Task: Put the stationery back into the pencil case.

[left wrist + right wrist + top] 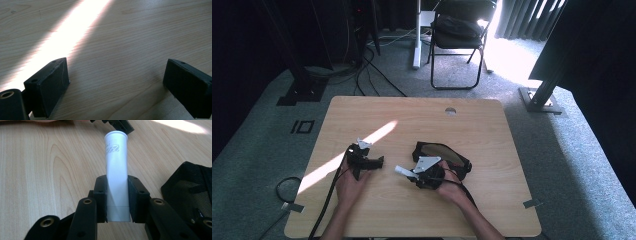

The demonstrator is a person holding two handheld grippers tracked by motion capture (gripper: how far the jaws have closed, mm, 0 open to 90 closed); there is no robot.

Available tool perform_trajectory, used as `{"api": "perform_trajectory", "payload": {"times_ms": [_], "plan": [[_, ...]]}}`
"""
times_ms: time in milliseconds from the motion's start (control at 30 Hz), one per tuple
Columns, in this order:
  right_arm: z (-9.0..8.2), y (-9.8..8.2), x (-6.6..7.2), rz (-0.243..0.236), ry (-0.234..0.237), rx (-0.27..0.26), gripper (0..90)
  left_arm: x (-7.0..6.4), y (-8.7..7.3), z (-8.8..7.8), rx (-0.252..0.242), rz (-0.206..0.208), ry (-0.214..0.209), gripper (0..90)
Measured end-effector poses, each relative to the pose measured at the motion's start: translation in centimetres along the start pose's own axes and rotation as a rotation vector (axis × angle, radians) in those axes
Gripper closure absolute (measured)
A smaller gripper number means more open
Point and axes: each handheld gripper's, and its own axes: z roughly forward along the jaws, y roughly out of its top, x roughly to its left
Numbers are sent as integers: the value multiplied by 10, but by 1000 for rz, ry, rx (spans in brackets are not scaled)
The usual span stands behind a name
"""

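A white plastic tube with small print near its far end is clamped between the pads of my right gripper, which is shut on its lower half. From above, the tube sticks out to the left of the right gripper, just over the wooden table. A black mesh bag lies right behind that hand; its mesh wall is at the right in the right gripper view. My left gripper is open over bare wood, with nothing between its jaws. It sits at the table's left middle.
A bright streak of sunlight crosses the left half of the table. A round cable hole sits near the far edge. Beyond the table stand a black folding chair and a white post, with cables on the carpet.
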Motion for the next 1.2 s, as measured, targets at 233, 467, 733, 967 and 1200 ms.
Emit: {"api": "perform_trajectory", "payload": {"times_ms": [233,467,733,967,1200], "plan": [[-5,2,0,-8,-9,-8,714,0,0,0,0,0,0,65],[-10,3,0,-7,-10,-20,714,0,0,0,0,0,0,65],[-15,6,0,-9,-16,-32,714,0,0,0,0,0,0,66],[-19,8,0,-13,-20,-40,714,0,0,0,0,0,0,65],[-24,9,-1,-12,-26,-50,714,0,0,0,0,0,0,65]]}}
